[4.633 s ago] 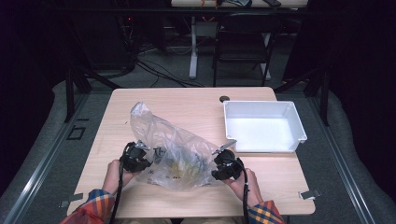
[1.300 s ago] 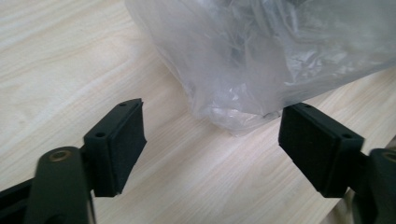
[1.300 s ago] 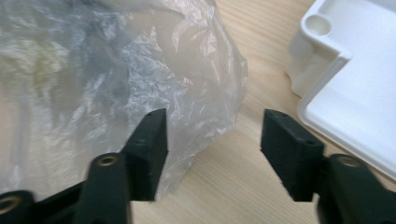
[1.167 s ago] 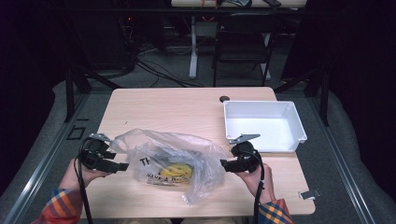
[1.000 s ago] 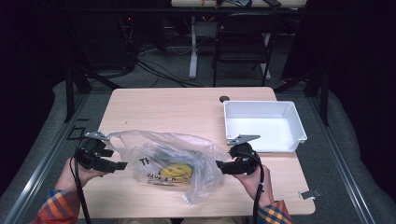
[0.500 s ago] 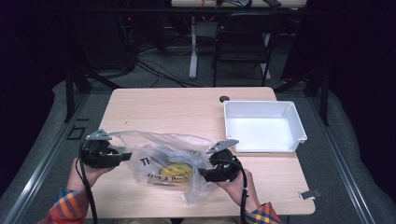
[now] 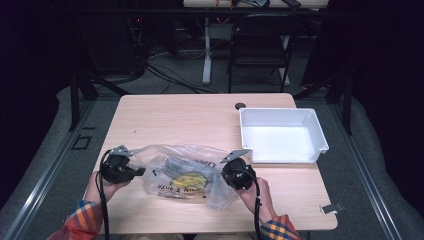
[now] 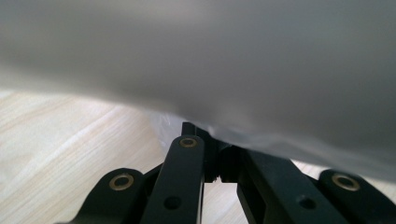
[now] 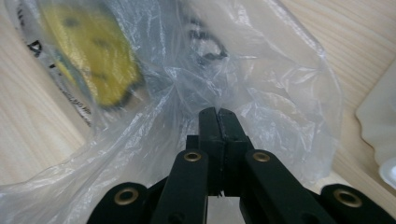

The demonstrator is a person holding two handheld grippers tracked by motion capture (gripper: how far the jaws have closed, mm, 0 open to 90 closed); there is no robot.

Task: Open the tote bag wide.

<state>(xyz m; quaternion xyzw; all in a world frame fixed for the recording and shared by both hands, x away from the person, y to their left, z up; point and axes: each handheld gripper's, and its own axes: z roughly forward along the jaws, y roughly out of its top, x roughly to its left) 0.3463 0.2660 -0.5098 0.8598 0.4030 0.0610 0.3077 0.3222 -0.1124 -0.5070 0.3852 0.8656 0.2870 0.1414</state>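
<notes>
A clear plastic bag (image 7: 182, 175) with a yellow smiley print (image 7: 191, 180) and black lettering lies on the wooden table (image 7: 190, 120) near its front edge. My left gripper (image 7: 141, 171) is at the bag's left end. In the left gripper view its jaws are shut, with the bag's film (image 8: 233, 56) coming off the tips and draping close over the lens. My right gripper (image 7: 226, 176) is at the bag's right side. My right gripper (image 9: 217, 114) has its jaws shut on a fold of the crinkled bag (image 9: 261, 70), with the smiley print (image 9: 88, 51) to the upper left.
An empty white tray (image 7: 282, 112) stands at the table's right, just beyond my right hand; its corner (image 9: 378, 121) shows in the right gripper view. A small dark round fitting (image 7: 240, 105) sits near the table's far edge. A chair (image 7: 260, 40) stands behind the table.
Both grippers have drawn inward, the right one moving well left and the left one slightly right. The bag between them has gone from stretched wide to slack and bunched.
</notes>
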